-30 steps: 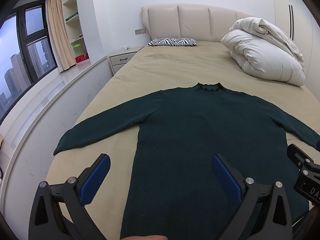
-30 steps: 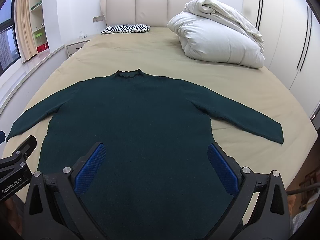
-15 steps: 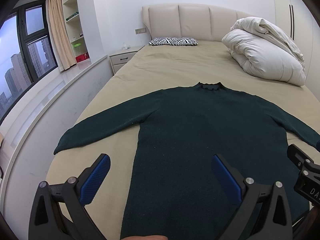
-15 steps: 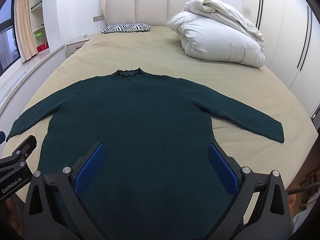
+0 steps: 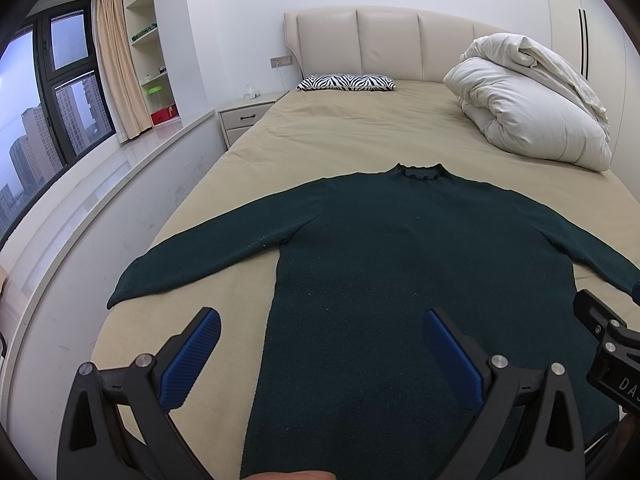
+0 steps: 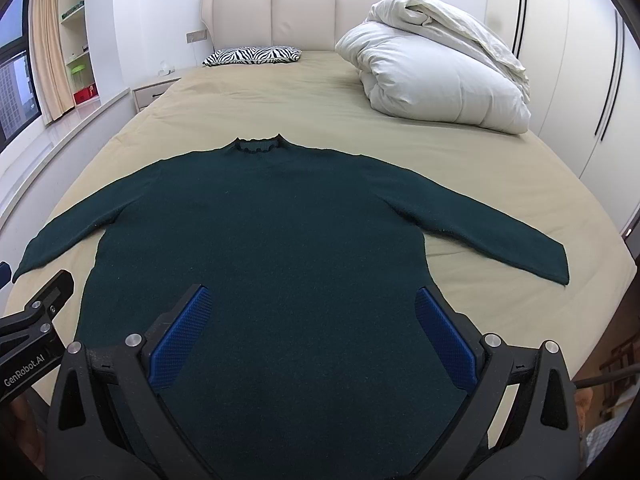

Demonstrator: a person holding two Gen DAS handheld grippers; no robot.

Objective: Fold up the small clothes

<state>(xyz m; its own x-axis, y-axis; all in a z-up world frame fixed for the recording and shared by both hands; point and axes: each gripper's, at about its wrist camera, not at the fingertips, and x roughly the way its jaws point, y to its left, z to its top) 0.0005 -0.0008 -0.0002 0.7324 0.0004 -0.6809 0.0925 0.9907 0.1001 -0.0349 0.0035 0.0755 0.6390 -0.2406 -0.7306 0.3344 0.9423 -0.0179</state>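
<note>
A dark green long-sleeved sweater (image 5: 400, 264) (image 6: 260, 232) lies flat on the beige bed, collar toward the headboard and both sleeves spread out to the sides. My left gripper (image 5: 320, 322) hovers open above the sweater's lower left part, its blue pads wide apart and nothing between them. My right gripper (image 6: 312, 300) hangs open over the lower body of the sweater, also holding nothing. The sweater's hem is hidden below both views. Each gripper's body shows at the edge of the other's view.
A bundled white duvet (image 5: 528, 108) (image 6: 436, 76) sits at the bed's far right. A zebra-print pillow (image 5: 346, 82) (image 6: 252, 55) lies by the headboard. A nightstand (image 5: 244, 118) and window ledge (image 5: 80, 200) run along the left; wardrobe doors (image 6: 592, 80) stand on the right.
Both views have shifted very slightly; the sweater lies as before and both grippers stay open.
</note>
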